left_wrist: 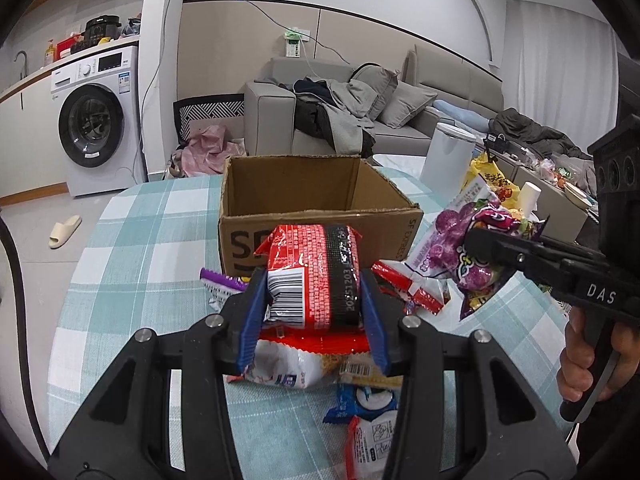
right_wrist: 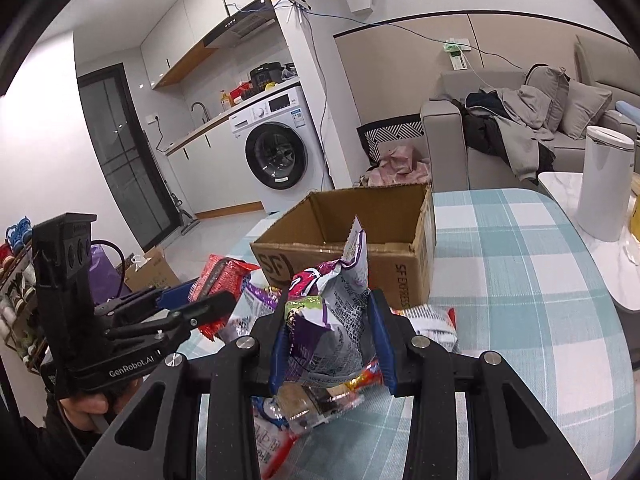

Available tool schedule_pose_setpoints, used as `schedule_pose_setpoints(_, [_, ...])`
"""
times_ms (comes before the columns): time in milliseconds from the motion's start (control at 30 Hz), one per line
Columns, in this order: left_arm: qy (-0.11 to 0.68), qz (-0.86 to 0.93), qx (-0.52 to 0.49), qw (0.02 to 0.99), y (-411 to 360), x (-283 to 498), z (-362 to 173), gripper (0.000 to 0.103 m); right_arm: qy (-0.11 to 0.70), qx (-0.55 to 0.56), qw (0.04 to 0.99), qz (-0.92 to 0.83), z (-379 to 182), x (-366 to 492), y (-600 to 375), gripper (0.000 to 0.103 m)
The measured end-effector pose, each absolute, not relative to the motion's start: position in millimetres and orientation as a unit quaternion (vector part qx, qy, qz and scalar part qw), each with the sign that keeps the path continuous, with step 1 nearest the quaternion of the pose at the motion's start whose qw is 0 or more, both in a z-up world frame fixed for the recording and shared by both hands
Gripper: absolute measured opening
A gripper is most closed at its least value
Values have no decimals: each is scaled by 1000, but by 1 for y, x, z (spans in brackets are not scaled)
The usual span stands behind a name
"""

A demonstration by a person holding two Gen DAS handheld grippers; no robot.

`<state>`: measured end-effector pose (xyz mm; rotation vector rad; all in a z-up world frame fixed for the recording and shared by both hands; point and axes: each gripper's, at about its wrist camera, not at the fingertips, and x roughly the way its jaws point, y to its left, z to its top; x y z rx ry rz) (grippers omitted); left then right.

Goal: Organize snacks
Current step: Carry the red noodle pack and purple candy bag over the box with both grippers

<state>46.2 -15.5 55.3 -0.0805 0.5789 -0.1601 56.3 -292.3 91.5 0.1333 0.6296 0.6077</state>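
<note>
The left hand-held gripper [left_wrist: 314,292] clamped a red packet [left_wrist: 316,276]; the right hand-held gripper [right_wrist: 330,340] clamped a purple bag [right_wrist: 324,320], both raised near the cardboard box [left_wrist: 320,196].

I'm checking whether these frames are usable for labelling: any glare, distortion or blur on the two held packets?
Left wrist view: glare streaks on the red packet, barcode still sharp, room lines bowed by the fisheye. Right wrist view: ceiling-light flare at top left, dark corners, purple packet crisp, cardboard box edges curved.
</note>
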Motion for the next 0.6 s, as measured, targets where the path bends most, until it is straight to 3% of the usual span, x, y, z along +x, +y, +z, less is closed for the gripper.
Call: schedule_pose_setpoints(600, [288,-75,-27,954,-19,108,64,42,298,88,906,286,104,102,-282,37])
